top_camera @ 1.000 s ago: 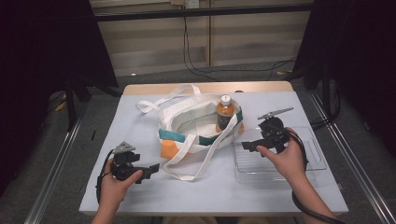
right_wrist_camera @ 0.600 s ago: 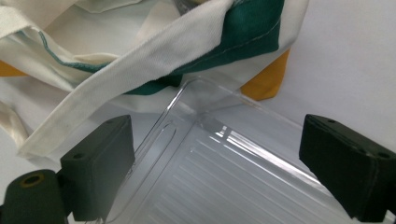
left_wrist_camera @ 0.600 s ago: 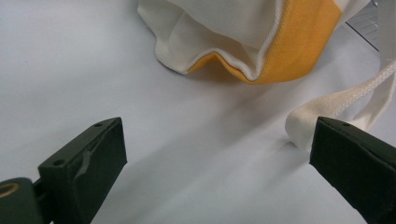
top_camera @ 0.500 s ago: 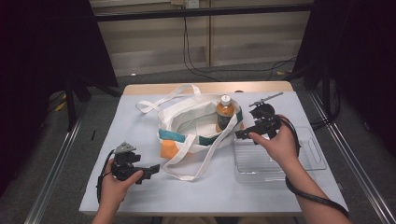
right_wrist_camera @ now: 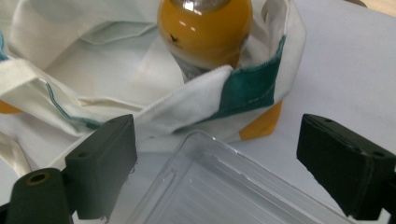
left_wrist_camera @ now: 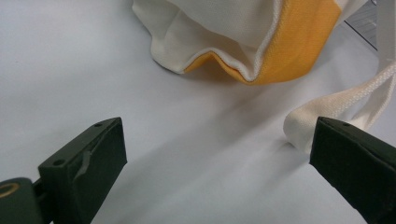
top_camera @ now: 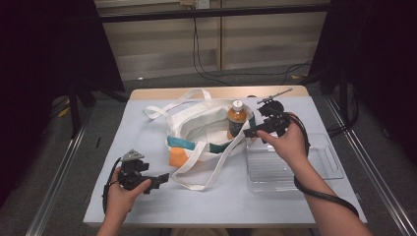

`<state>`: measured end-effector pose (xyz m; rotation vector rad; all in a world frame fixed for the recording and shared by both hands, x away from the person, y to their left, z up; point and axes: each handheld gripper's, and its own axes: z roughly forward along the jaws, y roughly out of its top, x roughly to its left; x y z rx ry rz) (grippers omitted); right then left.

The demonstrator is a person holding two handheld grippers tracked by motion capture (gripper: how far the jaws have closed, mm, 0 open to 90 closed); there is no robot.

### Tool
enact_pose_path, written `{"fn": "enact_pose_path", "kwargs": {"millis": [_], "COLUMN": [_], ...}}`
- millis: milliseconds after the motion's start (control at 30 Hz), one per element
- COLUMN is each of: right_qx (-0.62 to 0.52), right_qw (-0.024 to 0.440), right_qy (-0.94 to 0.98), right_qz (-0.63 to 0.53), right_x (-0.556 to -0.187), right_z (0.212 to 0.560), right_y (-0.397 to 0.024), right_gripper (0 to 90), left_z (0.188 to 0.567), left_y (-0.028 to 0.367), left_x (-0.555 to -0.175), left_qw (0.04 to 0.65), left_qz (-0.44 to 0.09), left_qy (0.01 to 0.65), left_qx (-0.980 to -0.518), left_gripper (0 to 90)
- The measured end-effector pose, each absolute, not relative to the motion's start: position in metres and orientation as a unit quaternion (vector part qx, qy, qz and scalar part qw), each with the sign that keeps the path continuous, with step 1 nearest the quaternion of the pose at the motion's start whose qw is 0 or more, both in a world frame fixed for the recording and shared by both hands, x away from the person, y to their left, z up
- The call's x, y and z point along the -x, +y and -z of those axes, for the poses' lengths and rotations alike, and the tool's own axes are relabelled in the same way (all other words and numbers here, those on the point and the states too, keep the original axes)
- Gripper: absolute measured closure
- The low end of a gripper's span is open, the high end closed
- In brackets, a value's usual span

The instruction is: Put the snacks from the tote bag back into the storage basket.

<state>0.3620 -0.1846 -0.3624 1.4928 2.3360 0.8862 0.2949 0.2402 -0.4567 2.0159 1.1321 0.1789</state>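
A white tote bag (top_camera: 206,130) with teal and orange patches lies open in the middle of the table. A bottle (top_camera: 236,119) of orange-brown drink with a white cap stands upright inside it. My right gripper (top_camera: 248,132) hovers just right of the bottle, above the bag's rim, and points left. It is open; its jaws have just been closing a little, with nothing gripped. In the right gripper view the bottle (right_wrist_camera: 205,28) is ahead, beyond the jaws (right_wrist_camera: 217,135). My left gripper (top_camera: 162,178) rests open at the front left, and a bag strap (left_wrist_camera: 345,98) lies by one jaw.
A clear plastic tray (top_camera: 295,167) sits on the table right of the bag, under my right forearm; its corner (right_wrist_camera: 224,186) lies below the right gripper. The bag's long straps loop toward the table's front and back. The grey table surface (top_camera: 147,142) is bare left of the bag.
My right gripper has moved from above the tray leftward and upward to beside the bottle. The left hand and gripper have stayed put.
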Motion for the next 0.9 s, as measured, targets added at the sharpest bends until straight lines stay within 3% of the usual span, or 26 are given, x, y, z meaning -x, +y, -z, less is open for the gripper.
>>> {"fn": "enact_pose_path", "kwargs": {"millis": [900], "right_qx": [-0.502], "right_qw": [0.130], "right_qy": [0.810], "right_qz": [-0.274], "right_x": [-0.403], "right_z": [0.353], "right_y": [-0.152], "right_gripper": [14.8], "left_z": [0.458], "left_y": [0.239], "left_x": [-0.296], "left_qw": [0.398], "left_qz": [-0.066], "left_qy": [0.445], "left_qx": [-0.800], "left_gripper": [3.5]}}
